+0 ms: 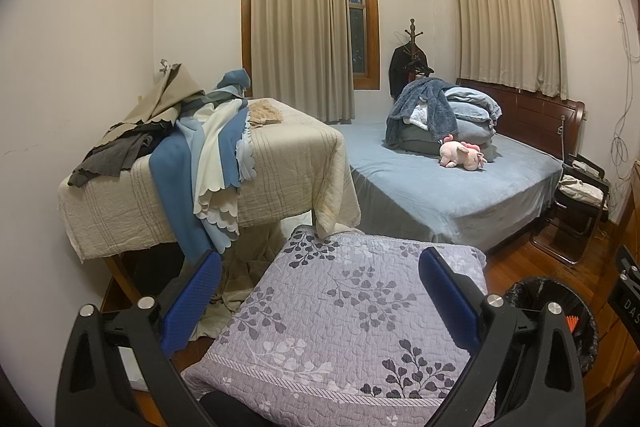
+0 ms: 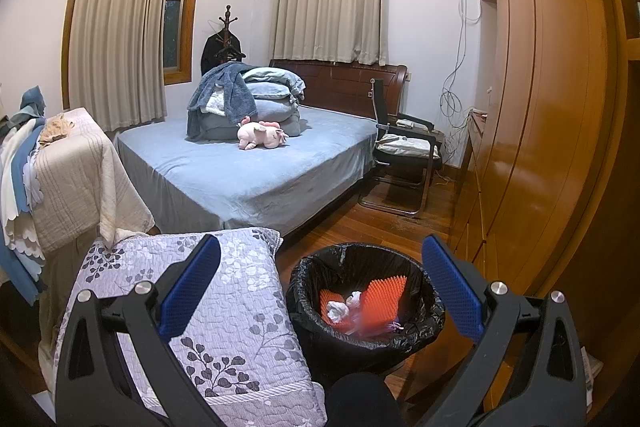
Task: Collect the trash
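Note:
A trash bin with a black liner (image 2: 366,301) stands on the wood floor beside a purple floral quilted cushion (image 2: 224,311). Inside it lie white crumpled paper (image 2: 340,307) and blurred pinkish trash (image 2: 372,327) against the orange basket wall. My right gripper (image 2: 320,291) is open and empty, above the bin's near left side. My left gripper (image 1: 320,297) is open and empty above the purple cushion (image 1: 344,323). The bin shows at the right edge of the left wrist view (image 1: 560,311).
A table under a beige cover (image 1: 280,167) holds piled cloths (image 1: 208,147). A blue bed (image 2: 248,167) carries folded bedding and a pink plush toy (image 2: 260,135). A black chair (image 2: 404,155) stands by the bed. A wooden wardrobe (image 2: 540,107) lines the right.

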The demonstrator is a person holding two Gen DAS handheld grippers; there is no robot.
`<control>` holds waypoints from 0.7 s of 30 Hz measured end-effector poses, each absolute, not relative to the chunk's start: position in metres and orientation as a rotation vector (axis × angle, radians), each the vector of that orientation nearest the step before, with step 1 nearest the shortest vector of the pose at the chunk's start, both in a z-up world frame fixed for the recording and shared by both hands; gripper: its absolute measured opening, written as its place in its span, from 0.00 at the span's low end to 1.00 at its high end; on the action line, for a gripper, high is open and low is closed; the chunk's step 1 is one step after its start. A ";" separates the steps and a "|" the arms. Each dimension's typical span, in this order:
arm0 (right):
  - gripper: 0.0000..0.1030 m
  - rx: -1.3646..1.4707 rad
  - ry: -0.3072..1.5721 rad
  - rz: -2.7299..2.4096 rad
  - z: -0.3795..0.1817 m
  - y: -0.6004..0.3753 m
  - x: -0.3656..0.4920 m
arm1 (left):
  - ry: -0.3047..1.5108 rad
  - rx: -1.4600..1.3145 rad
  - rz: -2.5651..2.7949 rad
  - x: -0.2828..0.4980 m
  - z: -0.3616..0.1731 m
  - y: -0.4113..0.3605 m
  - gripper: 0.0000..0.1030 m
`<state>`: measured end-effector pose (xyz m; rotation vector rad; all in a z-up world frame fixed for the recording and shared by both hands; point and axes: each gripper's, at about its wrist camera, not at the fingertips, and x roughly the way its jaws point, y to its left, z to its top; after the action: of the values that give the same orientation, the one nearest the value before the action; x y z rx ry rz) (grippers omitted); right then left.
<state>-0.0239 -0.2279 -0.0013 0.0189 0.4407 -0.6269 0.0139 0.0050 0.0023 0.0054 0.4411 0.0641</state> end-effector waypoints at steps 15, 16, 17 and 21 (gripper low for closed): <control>0.95 0.020 0.441 -0.630 -0.002 -0.227 -0.025 | 0.441 0.006 0.065 0.014 0.002 0.004 0.94; 0.95 0.021 0.440 -0.630 -0.002 -0.228 -0.025 | 0.441 0.005 0.064 0.014 0.003 0.005 0.94; 0.95 0.020 0.442 -0.630 -0.003 -0.228 -0.024 | 0.441 0.005 0.064 0.014 0.003 0.004 0.94; 0.95 0.020 0.444 -0.631 -0.004 -0.229 -0.024 | 0.441 0.004 0.064 0.014 0.003 0.004 0.94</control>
<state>-0.0237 -0.2289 -0.0041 0.0199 0.4443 -0.6309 0.0138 0.0039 0.0026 0.0045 0.4411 0.0644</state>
